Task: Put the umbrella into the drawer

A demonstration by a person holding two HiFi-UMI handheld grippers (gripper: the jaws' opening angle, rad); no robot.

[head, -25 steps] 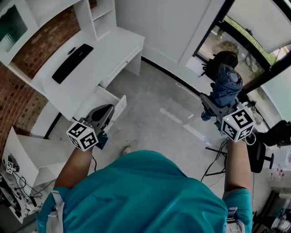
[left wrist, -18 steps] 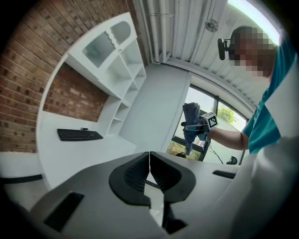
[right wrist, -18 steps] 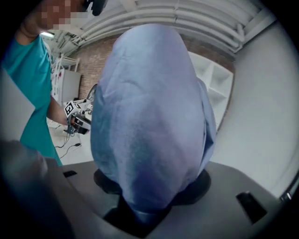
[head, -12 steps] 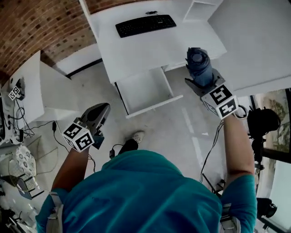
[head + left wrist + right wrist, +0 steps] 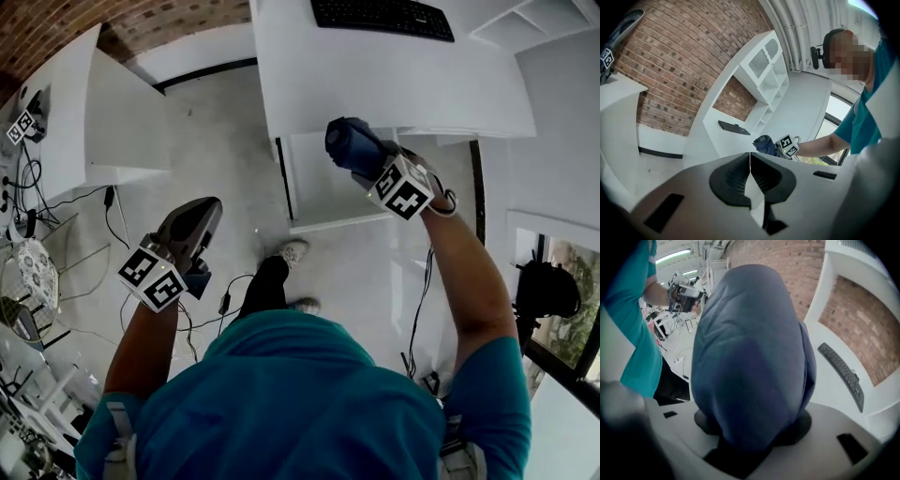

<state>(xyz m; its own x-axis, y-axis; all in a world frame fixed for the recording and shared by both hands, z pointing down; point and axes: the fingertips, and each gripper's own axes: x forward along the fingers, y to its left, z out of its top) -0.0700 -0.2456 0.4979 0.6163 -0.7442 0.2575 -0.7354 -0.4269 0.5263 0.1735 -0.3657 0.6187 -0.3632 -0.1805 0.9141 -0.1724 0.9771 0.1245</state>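
Observation:
A folded dark blue umbrella (image 5: 349, 143) is clamped in my right gripper (image 5: 364, 157), which tilts down over the open white drawer (image 5: 323, 199) below the desk (image 5: 375, 80). In the right gripper view the umbrella (image 5: 750, 357) fills the space between the jaws and hides their tips. My left gripper (image 5: 199, 214) hangs over the floor, left of the drawer. Its jaws are shut with nothing in them, the pads (image 5: 740, 176) meeting. From the left gripper view, the umbrella (image 5: 764, 144) shows ahead beside the right gripper's marker cube (image 5: 787, 146).
A black keyboard (image 5: 380, 17) lies on the desk. A low white cabinet (image 5: 103, 103) stands at the left, with cables (image 5: 220, 300) on the floor near the person's shoes (image 5: 292, 251). A brick wall (image 5: 670, 61) and white shelves (image 5: 764, 75) back the desk.
The person has turned from the window to the desk. The right gripper carried the umbrella down and over the open drawer. The left gripper swung lower, still shut.

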